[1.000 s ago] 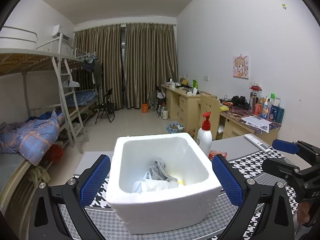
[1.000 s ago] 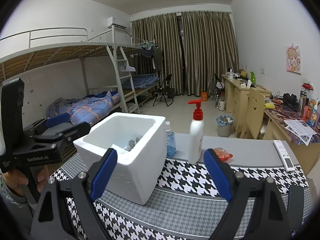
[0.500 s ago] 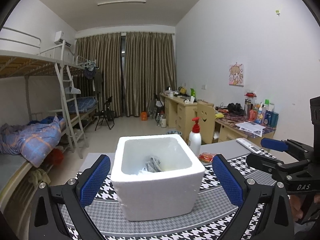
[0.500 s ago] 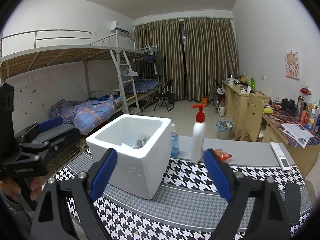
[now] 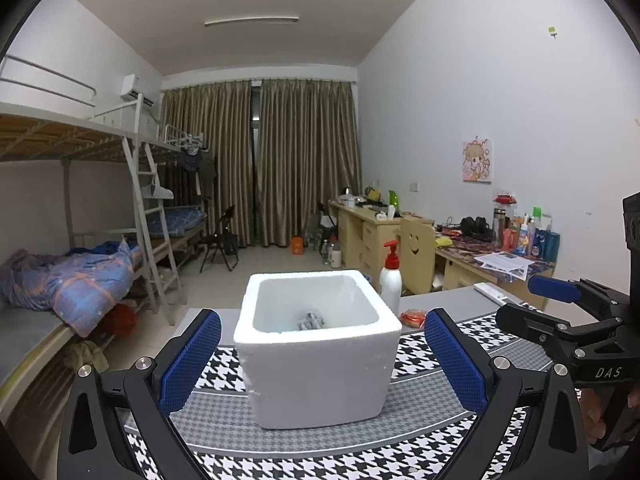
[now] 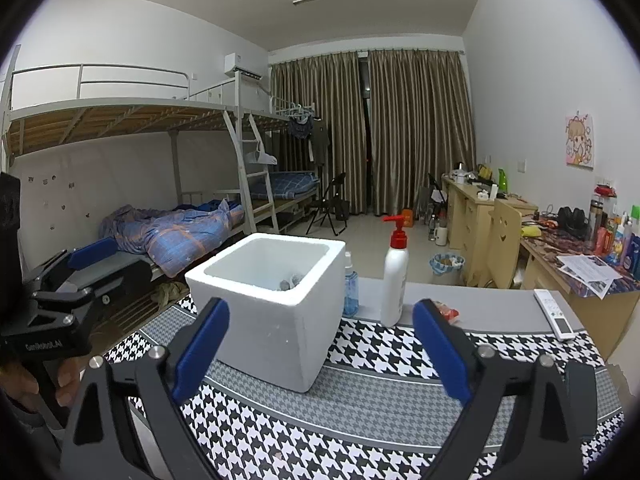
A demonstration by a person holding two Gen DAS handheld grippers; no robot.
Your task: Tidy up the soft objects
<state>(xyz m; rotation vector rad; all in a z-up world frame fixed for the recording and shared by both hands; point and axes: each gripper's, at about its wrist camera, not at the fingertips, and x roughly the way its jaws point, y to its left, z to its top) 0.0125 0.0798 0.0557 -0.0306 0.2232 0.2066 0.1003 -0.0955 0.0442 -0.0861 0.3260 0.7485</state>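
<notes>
White foam box [image 5: 318,364] stands at centre frame on a houndstooth mat [image 5: 224,420]; one grey cloth [image 5: 310,321] lies at its bottom, only its top showing over the rim. Left gripper [image 5: 322,364], lower frame of the left wrist view, has its two blue pads spread wide, one on each side of the box and not touching it, holding nothing. Right gripper [image 6: 320,350], lower frame of the right wrist view, is likewise spread wide and empty, with the box seen corner-on behind its left pad. The right wrist view alone shows one small blue bottle [image 6: 350,288] just beside the box's right wall; in the left wrist view the box hides it. Both views show one white pump bottle [image 6: 394,280] with a red head, one red packet [image 5: 413,317] and one white remote control [image 6: 555,314] on the grey table [image 6: 492,306]. Each view catches the other gripper at its edge, held by a hand [image 6: 24,380].
</notes>
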